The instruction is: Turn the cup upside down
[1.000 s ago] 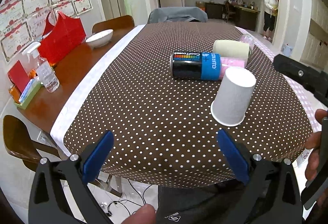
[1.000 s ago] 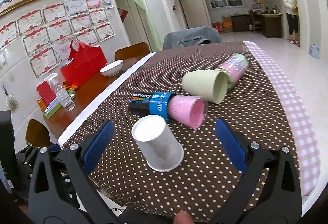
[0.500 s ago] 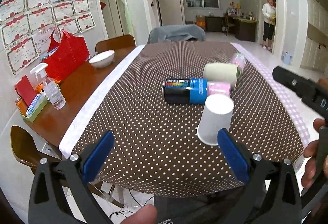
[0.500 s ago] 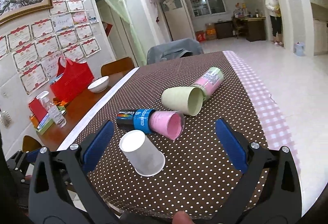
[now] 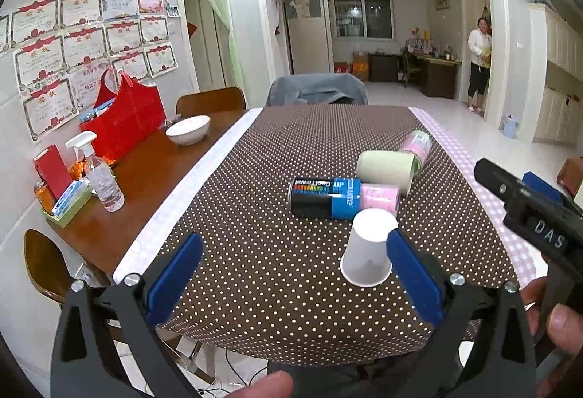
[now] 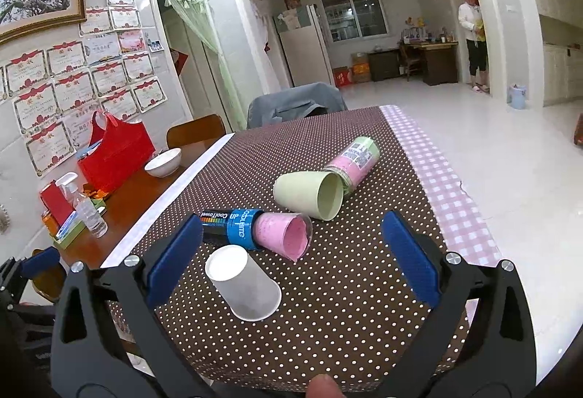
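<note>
- Two claws hang at the near edge of the table (image 5: 233, 179), both spread wide and gripping nothing: the left claw (image 5: 291, 274) and the right claw (image 6: 291, 259).
- Between them on the dotted cloth, the white paper cup (image 6: 243, 287) already stands mouth down, base up, so the flip looks done; in the left view it sits just beside the right-hand blue pad.
- My judgement: the sound move is to draw both claws back without brushing the cup, since light paper tips at a touch.
- Just behind the cup lies a black-and-blue can (image 5: 325, 197), touching or nearly touching a pink cup (image 6: 282, 234) on its side.
- Farther back lie a green cup (image 6: 309, 194) and a pink-labelled jar (image 6: 351, 157), also on their sides.
- Well apart on the bare wood stand a bowl (image 5: 188, 129), a red bag (image 5: 124, 123) and a spray bottle (image 5: 100, 176).
</note>
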